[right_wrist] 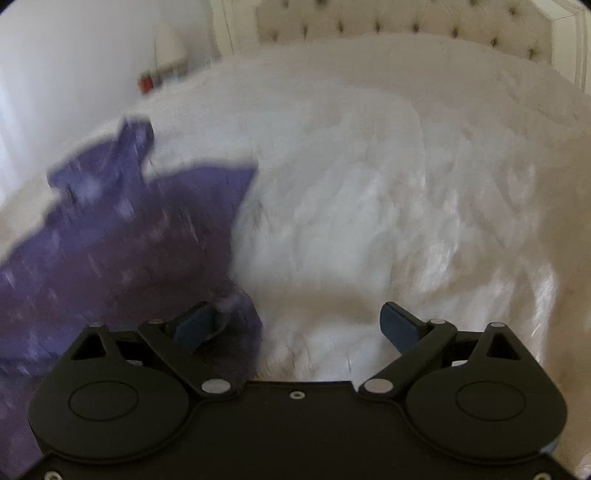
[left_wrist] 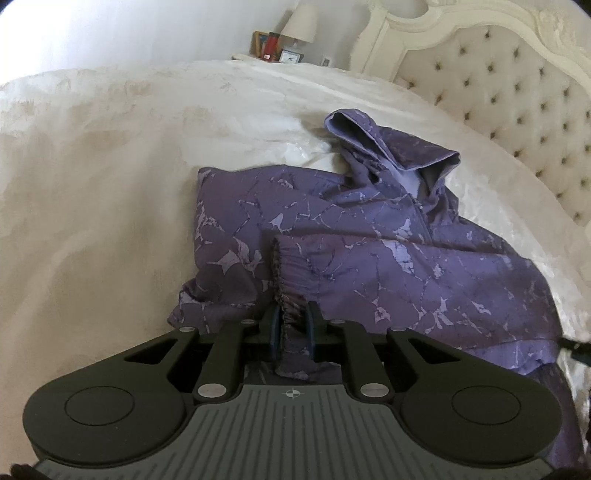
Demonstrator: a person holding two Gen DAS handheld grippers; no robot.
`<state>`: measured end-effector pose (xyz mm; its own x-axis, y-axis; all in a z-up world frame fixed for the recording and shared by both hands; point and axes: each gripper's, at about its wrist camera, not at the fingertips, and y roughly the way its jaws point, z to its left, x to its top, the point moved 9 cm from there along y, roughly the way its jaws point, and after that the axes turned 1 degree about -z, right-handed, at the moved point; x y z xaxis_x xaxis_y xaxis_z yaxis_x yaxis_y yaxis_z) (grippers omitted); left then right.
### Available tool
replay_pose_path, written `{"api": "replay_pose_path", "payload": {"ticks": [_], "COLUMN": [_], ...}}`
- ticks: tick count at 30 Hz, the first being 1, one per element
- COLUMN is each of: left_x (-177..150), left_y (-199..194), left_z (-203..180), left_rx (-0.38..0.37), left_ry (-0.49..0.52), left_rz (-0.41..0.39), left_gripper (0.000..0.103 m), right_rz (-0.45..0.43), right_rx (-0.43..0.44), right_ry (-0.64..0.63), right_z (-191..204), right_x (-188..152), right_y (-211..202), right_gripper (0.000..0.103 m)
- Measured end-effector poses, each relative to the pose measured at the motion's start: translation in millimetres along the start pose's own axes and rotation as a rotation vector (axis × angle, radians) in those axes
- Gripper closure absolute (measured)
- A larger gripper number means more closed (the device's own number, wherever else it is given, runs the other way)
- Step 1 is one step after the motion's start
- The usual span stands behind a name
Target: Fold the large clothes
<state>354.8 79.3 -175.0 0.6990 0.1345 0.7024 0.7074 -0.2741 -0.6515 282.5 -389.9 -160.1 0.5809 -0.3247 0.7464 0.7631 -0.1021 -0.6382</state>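
On the cream bed [left_wrist: 110, 177] lies a purple hooded jacket [left_wrist: 369, 236], hood [left_wrist: 391, 147] toward twelve o'clock near the tufted headboard [left_wrist: 498, 92], one sleeve folded across its body with the elastic cuff [left_wrist: 286, 291] at six o'clock. The left tongs [left_wrist: 291, 326] stand narrow around that cuff, cloth between the pads; whether they pinch or have let go I cannot tell. The right tongs [right_wrist: 299, 325] gape wide, holding nothing, at the jacket's right edge. The sleeve fold looks to be ending; the next move likely calls for freeing the cuff and taking the hem or a side for the body fold. Only the left view shows the cuff, hood and a lamp [left_wrist: 301, 22] at eleven o'clock sharply; the right view, blurred, shows the bare bedspread at three o'clock
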Motion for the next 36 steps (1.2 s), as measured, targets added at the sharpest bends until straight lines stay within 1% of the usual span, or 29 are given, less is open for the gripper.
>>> {"api": "replay_pose_path", "payload": {"ticks": [2, 3, 5, 8, 11, 13, 15, 17, 20, 23, 26, 28, 30, 31, 32, 33, 36], "left_x": [-2.4, -3.3, -5.8, -9.4, -12.4, -13.6, -15.4, -16.9, -19.0, -19.5, -18.1, -16.0, -12.7, -11.2, -10.0, -8.9, -1.7], "left_y": [2.8, 4.4, 6.7, 6.8, 6.6, 6.5, 5.6, 5.4, 4.8, 4.5, 3.3, 1.9, -1.9, -5.4, -10.7, -16.9, -38.6], "left_z": [0.9, 0.9, 0.8, 0.7, 1.3, 1.3, 1.7, 0.5, -0.6, -1.1, 0.5, 0.9, -1.2, -3.0, -5.2, -7.8, -17.6], "left_rx": [-0.008, -0.011, -0.013, -0.014, -0.017, -0.022, -0.028, -0.031, -0.025, -0.025, -0.037, -0.059, -0.09, -0.102, -0.112, -0.114, -0.119], "left_ry": [0.001, 0.002, 0.006, 0.016, 0.028, 0.031, 0.03, 0.041, 0.061, 0.066, 0.054, 0.044, 0.028, 0.023, 0.023, 0.029, 0.066], "left_rz": [0.0, -0.001, -0.006, -0.022, -0.042, -0.057, -0.073, -0.088, -0.11, -0.122, -0.121, -0.108, -0.077, -0.06, -0.047, -0.037, -0.032], "left_gripper": [0.087, 0.086, 0.086, 0.085, 0.085, 0.085, 0.085, 0.084, 0.084, 0.084, 0.083, 0.077, 0.064, 0.06, 0.053, 0.048, 0.042], "right_rz": [-0.06, -0.074, -0.064, -0.048, -0.025, 0.004, 0.032, 0.052, 0.028, -0.013, -0.02, -0.011, -0.002, -0.001, -0.003, -0.008, -0.016], "right_rx": [0.035, 0.043, 0.055, 0.064, 0.047, 0.028, -0.021, -0.062, -0.112, -0.113, -0.098, -0.093, -0.09, -0.081, -0.064, -0.044, 0.003], "right_ry": [0.033, 0.04, 0.04, 0.017, -0.015, -0.017, -0.004, 0.01, 0.017, 0.025, 0.032, 0.019, -0.001, -0.009, -0.019, -0.035, -0.099], "right_z": [0.5, 1.8, 5.6, 16.1, 25.6, 28.2, 23.0, 16.4, 9.2, 7.8, 4.7, 4.4, 5.3, 7.0, 9.5, 12.7, 24.5], "right_x": [15.6, 22.9, 35.6, 52.5, 57.0, 56.1, 53.0, 46.7, 40.7, 32.4, 32.9, 34.8, 38.9, 41.0, 43.2, 45.1, 50.8], "right_y": [-10.8, -11.9, -5.1, 18.5, 44.8, 63.4, 80.5, 95.6, 102.1, 99.6, 96.0, 91.7, 84.7, 80.4, 74.0, 66.6, 45.8], "right_gripper": [0.006, 0.006, 0.006, 0.006, 0.006, 0.006, 0.006, 0.002, 0.001, 0.001, 0.001, 0.001, 0.001, 0.001, 0.001, 0.001, 0.001]}}
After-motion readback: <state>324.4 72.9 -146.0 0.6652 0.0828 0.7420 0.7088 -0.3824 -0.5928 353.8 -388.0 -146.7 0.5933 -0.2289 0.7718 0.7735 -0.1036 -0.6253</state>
